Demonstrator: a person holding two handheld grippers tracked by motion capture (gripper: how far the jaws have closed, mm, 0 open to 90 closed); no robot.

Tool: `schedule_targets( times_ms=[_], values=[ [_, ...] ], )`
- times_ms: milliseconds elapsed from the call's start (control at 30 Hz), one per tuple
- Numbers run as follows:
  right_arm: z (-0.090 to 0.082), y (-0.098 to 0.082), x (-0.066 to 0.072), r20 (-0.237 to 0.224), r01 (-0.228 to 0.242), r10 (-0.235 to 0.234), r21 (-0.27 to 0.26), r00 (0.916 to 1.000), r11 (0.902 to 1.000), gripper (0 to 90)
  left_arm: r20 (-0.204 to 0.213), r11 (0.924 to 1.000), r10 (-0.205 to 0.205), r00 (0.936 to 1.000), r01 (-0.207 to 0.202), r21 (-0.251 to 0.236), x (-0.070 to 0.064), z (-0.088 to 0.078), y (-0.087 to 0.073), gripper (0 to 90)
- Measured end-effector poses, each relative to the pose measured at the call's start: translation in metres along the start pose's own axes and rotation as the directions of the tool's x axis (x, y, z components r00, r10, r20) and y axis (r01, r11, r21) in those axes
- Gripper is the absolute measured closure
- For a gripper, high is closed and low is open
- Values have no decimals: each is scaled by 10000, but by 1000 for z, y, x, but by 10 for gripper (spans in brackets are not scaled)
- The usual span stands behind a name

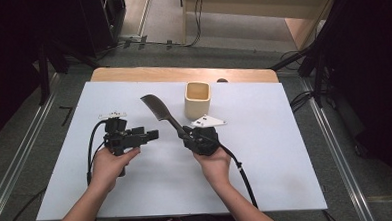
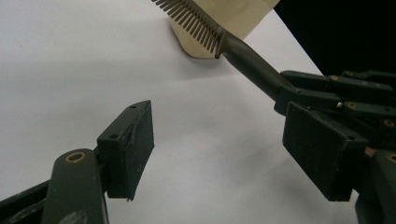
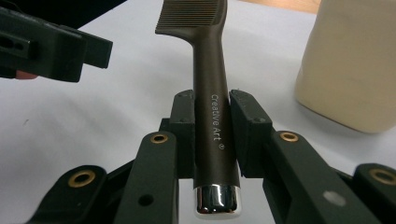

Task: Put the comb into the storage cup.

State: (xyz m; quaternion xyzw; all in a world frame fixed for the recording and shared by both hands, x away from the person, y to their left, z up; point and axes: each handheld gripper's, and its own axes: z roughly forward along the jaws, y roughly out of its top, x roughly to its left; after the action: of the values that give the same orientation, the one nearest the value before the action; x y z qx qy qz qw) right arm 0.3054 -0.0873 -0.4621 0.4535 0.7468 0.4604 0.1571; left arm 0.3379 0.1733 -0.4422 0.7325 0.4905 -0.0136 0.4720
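A white table top (image 1: 286, 156) takes up most of the high view, with a strip of bare wood along its far edge and grey floor around it. On it, toward the far middle, stands a cream square-sided cup (image 1: 198, 99), upright and open at the top; in the right gripper view its wall (image 3: 352, 60) rises at the right, and in the left gripper view its base (image 2: 224, 23) sits behind the comb's teeth. The person's left hand (image 1: 109, 164) holds the left gripper (image 1: 152, 136) low over the sheet, pointing toward the right; its jaws stand wide apart with nothing between them, bare white sheet showing in the gap in the left gripper view. The person's right hand (image 1: 214, 162) holds the right gripper (image 1: 186, 132), whose jaws are closed tight on the handle of a dark comb (image 1: 161, 113). The comb slants away up and to the left from the gripper, its toothed head lying near the cup but apart from it. In the right gripper view the handle (image 3: 212, 116) runs straight up between the two pads, printed "Creative Art", with a shiny metal cap at its near end. The two grippers are near each other without touching.
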Motion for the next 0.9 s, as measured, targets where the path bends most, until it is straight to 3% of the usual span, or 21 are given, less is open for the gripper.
schedule_targets(
  times_ms=[100, 267, 500, 733, 900],
  values=[
    [6, -4, 6, 230, -335, 338, -107, 9992, 9994, 703, 43, 9999, -111, 9999, 111, 99, 2, 3, 1, 263],
    [10, -7, 13, 544, -185, 198, -238, 9983, 9995, 703, 210, 9990, -415, 9989, 411, 172, 5, 7, 2, 264],
    [17, -11, 22, 860, -361, 403, -504, 9955, 9981, 703, 200, 9974, -722, 9972, 722, 5, 6, 12, 7, 286],
    [20, -11, 26, 903, -477, 544, -746, 9944, 9961, 703, 299, 9925, -1132, 9931, 1144, -431, 3, 18, 12, 296],
    [22, -10, 28, 803, -685, 757, -887, 9939, 9937, 703, 268, 9896, -1346, 9905, 1357, -473, 4, 24, 14, 296]
  ],
)
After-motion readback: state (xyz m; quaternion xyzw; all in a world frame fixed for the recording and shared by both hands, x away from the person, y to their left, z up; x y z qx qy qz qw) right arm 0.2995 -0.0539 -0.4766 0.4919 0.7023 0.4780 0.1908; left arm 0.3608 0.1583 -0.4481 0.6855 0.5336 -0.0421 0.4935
